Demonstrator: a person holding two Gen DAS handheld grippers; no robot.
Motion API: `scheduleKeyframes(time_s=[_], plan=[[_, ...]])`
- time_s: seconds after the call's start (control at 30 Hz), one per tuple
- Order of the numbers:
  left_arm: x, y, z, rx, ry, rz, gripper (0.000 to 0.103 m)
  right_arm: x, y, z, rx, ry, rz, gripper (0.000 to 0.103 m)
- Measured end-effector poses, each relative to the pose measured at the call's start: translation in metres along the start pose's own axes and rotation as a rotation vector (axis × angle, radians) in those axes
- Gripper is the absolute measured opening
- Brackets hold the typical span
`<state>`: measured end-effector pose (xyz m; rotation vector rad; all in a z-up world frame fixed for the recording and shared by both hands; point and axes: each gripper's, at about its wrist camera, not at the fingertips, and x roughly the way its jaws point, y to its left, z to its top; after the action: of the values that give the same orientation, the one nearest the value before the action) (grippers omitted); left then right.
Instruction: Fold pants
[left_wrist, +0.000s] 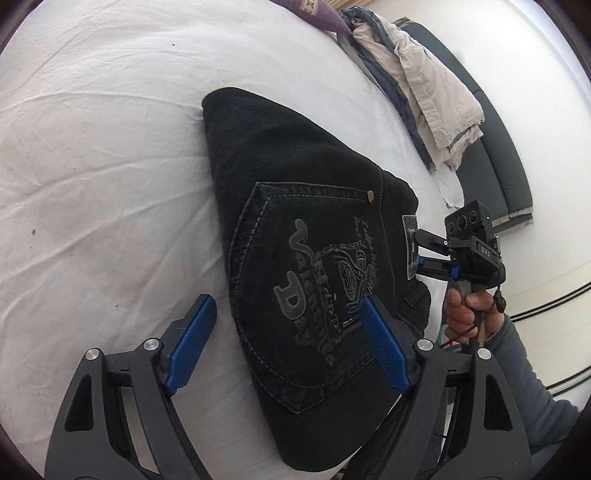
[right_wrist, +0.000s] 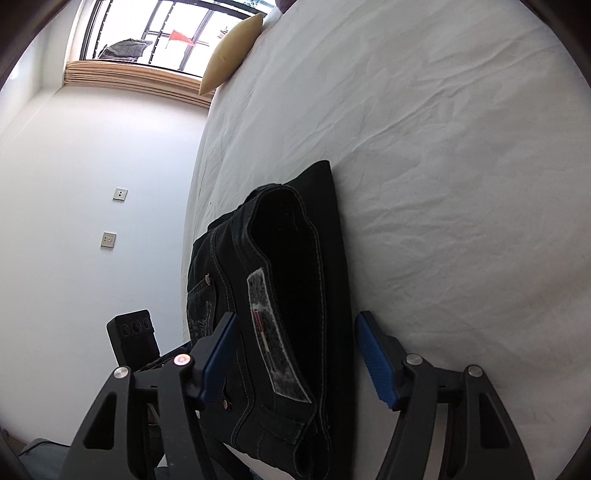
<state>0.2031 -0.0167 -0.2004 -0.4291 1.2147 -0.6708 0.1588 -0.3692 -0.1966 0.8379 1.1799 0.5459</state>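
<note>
Bright daylight from the window (right_wrist: 155, 37); sharp frames, heavy fisheye bending at edges.

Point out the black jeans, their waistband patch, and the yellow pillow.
black jeans (left_wrist: 295, 206), left wrist view, bare upper panel.
waistband patch (right_wrist: 273, 332), right wrist view, patch centre.
yellow pillow (right_wrist: 232, 51), right wrist view, pillow middle.

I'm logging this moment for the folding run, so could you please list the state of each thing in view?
black pants: folded compact, back pocket up, lying on the bed
left tongs: open, empty, astride the pants' edge
right tongs: open, empty, astride the waistband end
white sheet: spread, lightly creased
beige clothes: heaped unfolded at the bed's edge
yellow pillow: lying by the window
</note>
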Motion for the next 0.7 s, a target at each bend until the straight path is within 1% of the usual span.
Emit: scheduleKeyframes(time_s=[0.03,0.1,0.13,0.2,0.23,0.27,0.3,0.4,0.47,0.57,0.7], plan=[[0.004,-0.002,0.001,0.003,0.012,-0.003,0.068,0.003,0.001,0.0,-0.002,0.011,-0.002,0.062],[0.011,-0.009,0.002,0.005,0.03,0.02,0.059,0.008,0.003,-0.002,-0.013,0.025,-0.007,0.057],[0.013,-0.01,0.001,0.005,0.03,0.025,0.058,0.009,0.003,-0.001,-0.021,0.03,-0.015,0.055],[0.015,-0.012,0.004,-0.016,0.025,0.021,0.049,0.011,0.005,0.0,-0.029,0.032,-0.04,0.044],[0.015,-0.012,0.004,-0.026,0.02,0.023,0.041,0.011,0.006,-0.001,-0.031,0.031,-0.055,0.042],[0.014,-0.014,0.006,-0.032,0.012,0.027,0.038,0.012,0.009,-0.002,-0.037,0.029,-0.072,0.038],[0.014,-0.017,0.006,-0.028,0.007,0.029,0.034,0.011,0.013,-0.003,-0.057,0.027,-0.099,0.035],[0.012,-0.031,0.006,0.019,-0.013,0.072,0.025,0.01,0.031,-0.009,-0.128,0.016,-0.194,0.028],[0.011,-0.04,0.007,0.034,-0.026,0.095,0.021,0.008,0.045,-0.013,-0.17,0.002,-0.254,0.025],[0.009,-0.049,0.011,0.035,-0.042,0.098,0.018,0.008,0.072,-0.021,-0.255,-0.022,-0.34,0.022],[-0.009,-0.054,0.022,0.023,-0.077,0.081,0.017,0.004,0.113,-0.031,-0.362,-0.055,-0.378,0.02]])
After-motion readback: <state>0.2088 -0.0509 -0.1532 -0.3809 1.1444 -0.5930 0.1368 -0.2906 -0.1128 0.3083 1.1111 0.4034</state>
